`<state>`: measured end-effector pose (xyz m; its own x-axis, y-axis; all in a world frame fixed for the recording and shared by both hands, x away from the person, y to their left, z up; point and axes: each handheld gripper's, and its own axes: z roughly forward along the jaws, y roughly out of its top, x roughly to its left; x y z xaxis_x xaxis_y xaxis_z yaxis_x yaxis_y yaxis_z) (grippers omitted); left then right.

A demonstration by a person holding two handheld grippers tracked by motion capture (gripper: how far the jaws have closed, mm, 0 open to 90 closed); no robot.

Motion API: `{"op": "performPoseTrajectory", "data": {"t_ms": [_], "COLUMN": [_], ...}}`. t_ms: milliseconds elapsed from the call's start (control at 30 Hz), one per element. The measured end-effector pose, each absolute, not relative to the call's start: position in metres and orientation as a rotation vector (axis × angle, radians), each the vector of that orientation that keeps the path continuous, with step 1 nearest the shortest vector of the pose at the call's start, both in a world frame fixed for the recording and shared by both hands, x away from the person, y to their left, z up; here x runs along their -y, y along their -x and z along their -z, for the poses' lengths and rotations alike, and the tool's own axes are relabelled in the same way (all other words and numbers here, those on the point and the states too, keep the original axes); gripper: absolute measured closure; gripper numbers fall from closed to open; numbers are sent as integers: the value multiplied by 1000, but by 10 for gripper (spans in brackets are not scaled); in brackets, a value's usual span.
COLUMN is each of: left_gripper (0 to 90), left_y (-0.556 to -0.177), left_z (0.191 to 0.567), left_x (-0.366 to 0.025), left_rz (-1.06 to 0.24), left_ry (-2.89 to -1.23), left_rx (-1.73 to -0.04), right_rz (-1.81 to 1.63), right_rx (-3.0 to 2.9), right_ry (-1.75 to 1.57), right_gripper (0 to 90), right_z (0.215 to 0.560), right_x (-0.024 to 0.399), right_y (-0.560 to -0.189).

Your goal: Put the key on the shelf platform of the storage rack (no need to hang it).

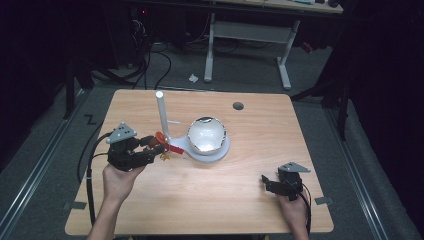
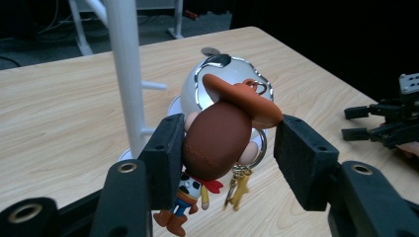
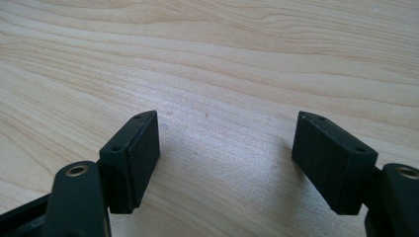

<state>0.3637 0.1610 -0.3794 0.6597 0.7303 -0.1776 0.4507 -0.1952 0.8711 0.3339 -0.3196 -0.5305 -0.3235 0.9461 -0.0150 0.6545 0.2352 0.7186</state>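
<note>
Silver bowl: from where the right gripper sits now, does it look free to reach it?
Probably yes. The right gripper is open and empty, with bare table between it and the silver bowl.

I work in a lab: my wooden bench stands on grey carpet, cables trailing upper left.

Pale matt wood-grain table

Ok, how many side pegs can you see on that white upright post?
2. One short white peg sticks out higher up the white plastic post; another white stub sits lower, just above the left gripper. Others may be hidden behind the post.
</note>
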Motion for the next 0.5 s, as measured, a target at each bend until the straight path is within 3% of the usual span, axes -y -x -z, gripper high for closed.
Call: {"op": "performPoseTrajectory", "data": {"t_ms": [500], "left_gripper": [469], "left_y": [-376], "left_z": [369], "left_x": [-136], "left_rz": [-296], "left_ry": [-1871], "left_rx": [-885], "right_rz": [-862], "right_rx": [-2062], "right_ry": [-1466], "right_gripper": [268], "right_z": [531], "right_x": [320], "right_y": [-334]}}
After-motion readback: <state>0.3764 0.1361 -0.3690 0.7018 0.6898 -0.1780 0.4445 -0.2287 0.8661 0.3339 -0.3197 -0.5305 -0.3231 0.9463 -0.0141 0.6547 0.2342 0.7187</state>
